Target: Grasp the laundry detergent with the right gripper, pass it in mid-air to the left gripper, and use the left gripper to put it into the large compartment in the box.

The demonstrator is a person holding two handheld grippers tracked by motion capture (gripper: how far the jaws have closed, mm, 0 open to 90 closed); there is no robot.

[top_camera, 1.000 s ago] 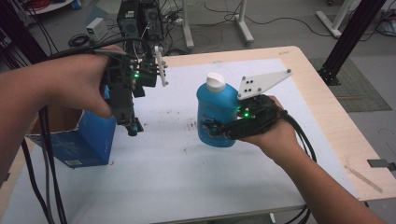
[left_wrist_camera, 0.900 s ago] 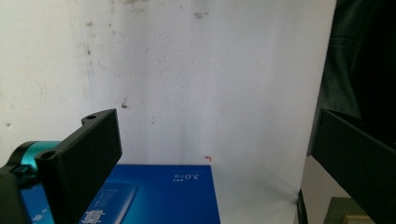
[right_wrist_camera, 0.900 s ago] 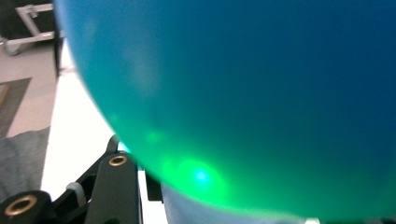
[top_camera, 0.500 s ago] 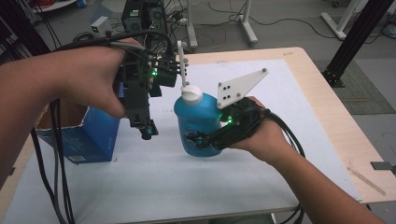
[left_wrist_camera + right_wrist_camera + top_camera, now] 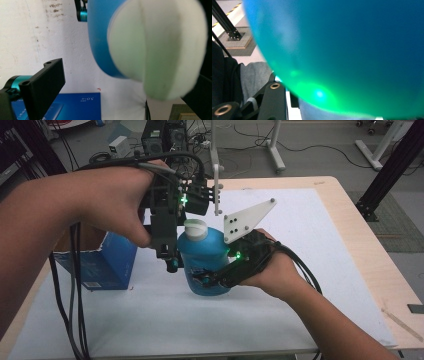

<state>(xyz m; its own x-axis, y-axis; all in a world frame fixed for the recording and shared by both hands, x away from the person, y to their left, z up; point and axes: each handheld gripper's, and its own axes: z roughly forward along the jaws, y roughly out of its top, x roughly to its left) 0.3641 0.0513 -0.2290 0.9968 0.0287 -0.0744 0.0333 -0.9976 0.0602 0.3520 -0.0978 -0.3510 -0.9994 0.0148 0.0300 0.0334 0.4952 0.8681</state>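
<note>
- Meanwhile, over the middle of the white-covered worktop (image 5: pixel 310 220), the right hand-held gripper (image 5: pixel 210 279) clamps the belly of a round blue plastic bottle (image 5: pixel 205 262) with a white screw cap (image 5: pixel 195 228), held upright and seemingly just off the surface; the right gripper view has blue plastic pressed close against the lens.
- At ten o'clock from the bottle, the left hand-held gripper (image 5: pixel 172 262) hangs nose-down beside the cap; in the left gripper view its black jaws stand wide apart with the white cap (image 5: pixel 160 47) between them, no pad touching it yet.
- Risk one: if the left jaws close off-centre, they could pinch the cap's edge and slide off the smooth plastic, jolting the bottle.
- Risk two: a twist on the cap would likely turn the whole round bottle inside the right grip, since the smooth curved wall offers little purchase.
- Risk three: too hard a squeeze on the belly, once the cap loosens, could push blue liquid out over the worktop.
- Risk four: the open blue cardboard box (image 5: pixel 100 265) sits near at nine o'clock, and the left gripper's trailing black cables (image 5: pixel 75 285) hang beside it, where a sweep of the arm might snag or knock it.
</note>
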